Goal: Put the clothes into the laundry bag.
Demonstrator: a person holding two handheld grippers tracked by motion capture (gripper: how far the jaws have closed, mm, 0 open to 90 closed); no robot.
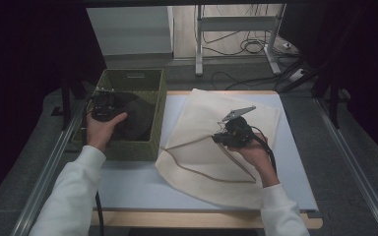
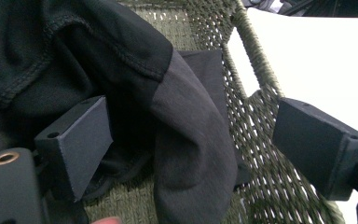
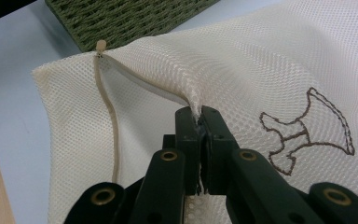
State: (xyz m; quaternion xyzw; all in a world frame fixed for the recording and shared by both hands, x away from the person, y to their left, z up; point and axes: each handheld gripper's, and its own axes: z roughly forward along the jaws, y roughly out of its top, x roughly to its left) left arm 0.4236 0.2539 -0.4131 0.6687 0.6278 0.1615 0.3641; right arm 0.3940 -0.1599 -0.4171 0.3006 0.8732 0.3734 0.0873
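**Two grippers, two fabrics**

Two kinds of cloth on the table [image 1: 142, 184], a pale blue-white sheet over a wooden edge. On the left, a woven green basket [image 1: 128, 147], rectangular, ribbed and open-weave, holding dark clothes [image 1: 137, 120]: matte black knit with a stitched seam, plus a smoother charcoal panel drooping in a rounded fold [image 2: 191, 154]. Left gripper [image 1: 104, 107] down inside the basket over the clothes, jaws spread wide, flat black rectangular pads on either side of the charcoal fold, neither pad pressing it; nothing grasped. Basket wall [image 2: 261, 140] just behind the fold, seen from the left gripper view.

On the right, a cream mesh bag [image 1: 202, 147] lying flat beside the basket, fine honeycomb netting, roughly square, edged with a tan zip line and a small pull at one corner [image 3: 101, 46]. Brown outline embroidery of a mushroom-like shape [image 3: 307, 130] on the mesh. Right gripper [image 1: 234, 132] clamped tight on a pinch of the netting [image 3: 196, 108], lifting it into a small peak with soft ridges running off toward the corner. Grey three-cornered plate tilted above that gripper.
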